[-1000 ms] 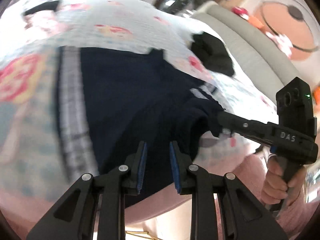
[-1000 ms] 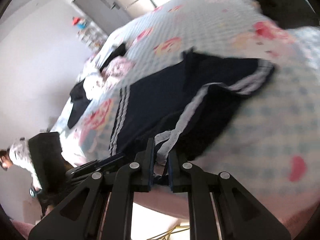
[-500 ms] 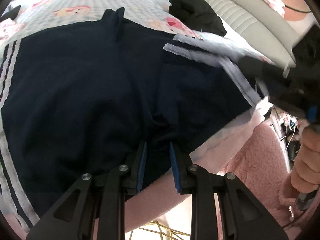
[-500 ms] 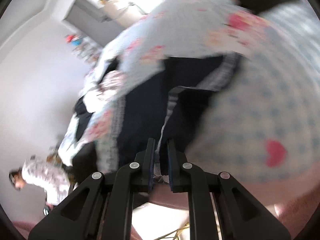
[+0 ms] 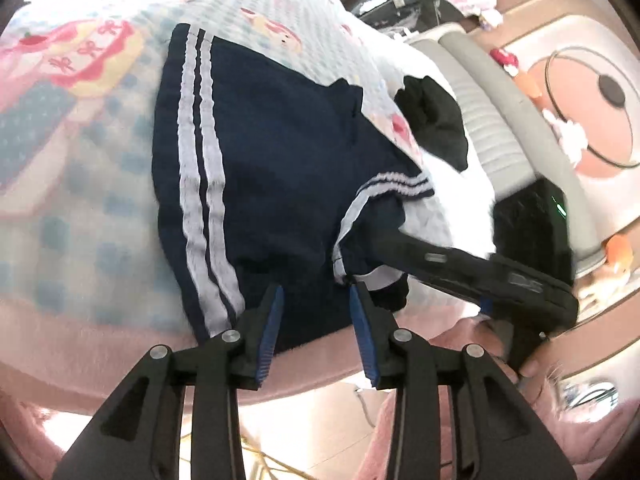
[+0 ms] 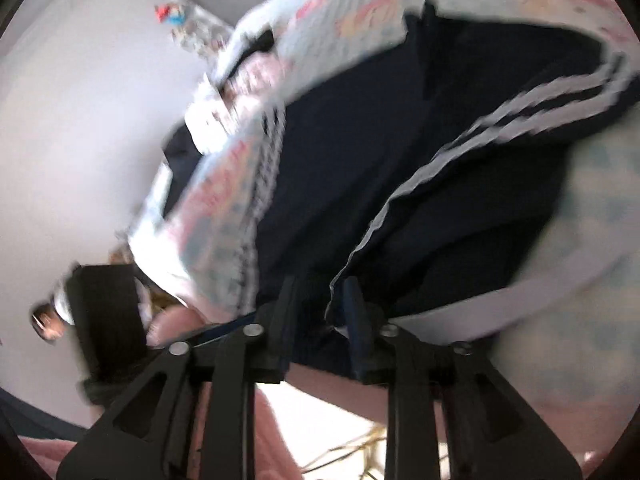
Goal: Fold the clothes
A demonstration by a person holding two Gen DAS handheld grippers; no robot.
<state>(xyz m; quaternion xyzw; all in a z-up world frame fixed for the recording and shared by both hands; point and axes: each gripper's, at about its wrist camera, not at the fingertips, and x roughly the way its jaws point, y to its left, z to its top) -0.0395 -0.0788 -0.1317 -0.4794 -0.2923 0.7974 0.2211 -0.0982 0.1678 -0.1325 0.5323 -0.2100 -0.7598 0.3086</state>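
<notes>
Both grippers sit at the navy shorts' (image 5: 280, 184) near hem, stripes running near-to-far: left gripper (image 5: 316, 332) and right gripper (image 6: 318, 312) jaws opening, cloth slack between.

Pastel checked bedspread with pink cartoon prints (image 5: 100, 184) covers the bed. Crumpled black garment (image 5: 434, 120) lies near its far edge, beside a grey ribbed padded headboard (image 5: 492, 128). Pink fleece blanket (image 5: 100, 344) along near edge.

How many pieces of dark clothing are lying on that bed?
2 in the left wrist view: navy shorts with white side stripes at the bed's near edge, and a black garment crumpled beyond them near the grey headboard. Others may be hidden.
</notes>
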